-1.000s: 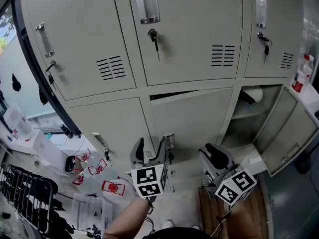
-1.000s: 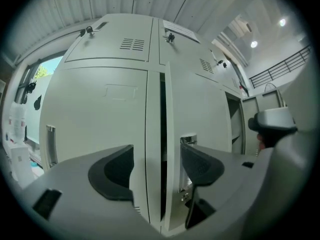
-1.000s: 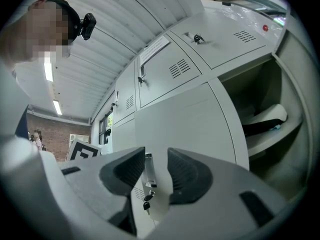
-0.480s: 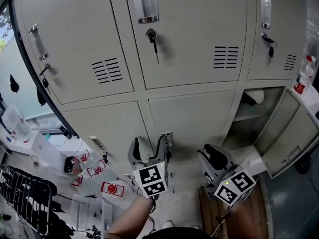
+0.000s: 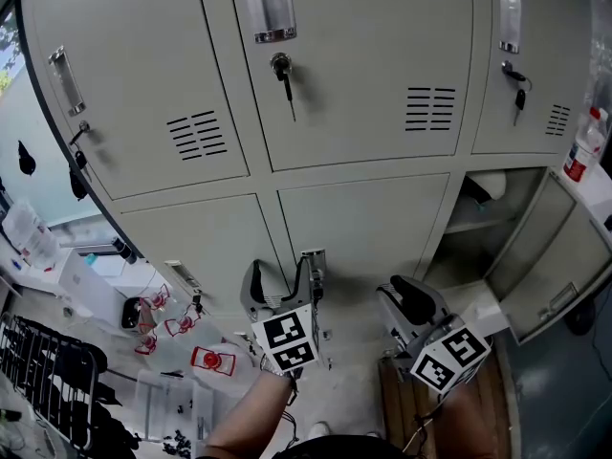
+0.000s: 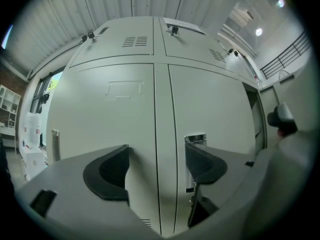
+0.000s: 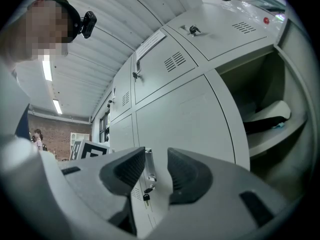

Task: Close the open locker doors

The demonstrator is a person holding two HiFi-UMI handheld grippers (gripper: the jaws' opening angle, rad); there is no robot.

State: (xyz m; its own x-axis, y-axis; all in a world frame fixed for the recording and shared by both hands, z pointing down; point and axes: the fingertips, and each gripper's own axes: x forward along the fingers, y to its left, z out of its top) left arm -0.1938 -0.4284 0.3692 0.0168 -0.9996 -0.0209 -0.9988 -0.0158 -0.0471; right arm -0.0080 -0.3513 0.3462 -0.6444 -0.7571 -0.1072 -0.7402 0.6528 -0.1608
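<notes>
The grey lockers fill the head view. The lower middle door (image 5: 363, 228) sits flush with its frame. Its handle (image 5: 313, 261) is just beyond my left gripper (image 5: 284, 280), whose jaws stand wide open with nothing between them. In the left gripper view that handle (image 6: 195, 139) shows by the right jaw of my left gripper (image 6: 155, 161). The lower right door (image 5: 550, 256) hangs open, and the shelf behind it (image 5: 473, 223) holds a white thing (image 5: 490, 184). My right gripper (image 5: 406, 299) hovers left of that opening, jaws apart and empty. The right gripper view shows my right gripper (image 7: 156, 166) and the open compartment (image 7: 260, 99).
Keys hang in the upper locks (image 5: 283, 73). A bottle (image 5: 580, 146) stands on a ledge at the far right. On the floor at the left lie plastic bags with red marks (image 5: 212, 360) and a black wire rack (image 5: 48, 381). A wooden board (image 5: 478, 409) lies below my right gripper.
The lower middle door was ajar along its top edge and now lies shut. My left gripper's jaws have spread wider. The right gripper has barely moved.
</notes>
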